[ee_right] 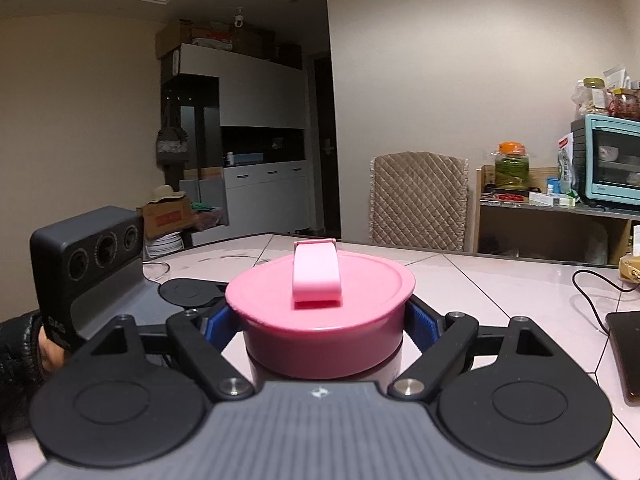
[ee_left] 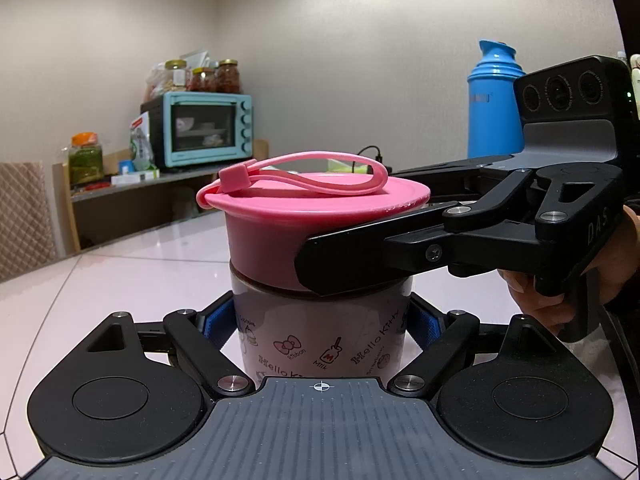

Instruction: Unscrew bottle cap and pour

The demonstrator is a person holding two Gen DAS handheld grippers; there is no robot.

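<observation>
A white bottle [ee_left: 316,328] with cartoon prints stands upright on the table. My left gripper [ee_left: 320,322] is shut on its body, a blue pad [ee_left: 214,320] pressing on each side. A wide pink cap [ee_left: 304,204] with a pink strap [ee_left: 320,172] sits on top. My right gripper [ee_left: 344,224] comes in from the right and is shut on the cap; its near finger [ee_left: 360,256] lies along the cap's side. In the right wrist view the cap [ee_right: 320,316] sits between the right gripper's [ee_right: 320,320] blue pads [ee_right: 420,320], and the left gripper's housing [ee_right: 88,256] shows at the left, in a hand.
The white tiled table [ee_left: 120,272] stretches around the bottle. A blue thermos [ee_left: 494,100] stands at the back right. A teal oven [ee_left: 208,128] and jars sit on a side shelf. A black cable [ee_right: 596,292] and a dark flat device [ee_right: 626,352] lie on the right; a quilted chair [ee_right: 418,200] is behind the table.
</observation>
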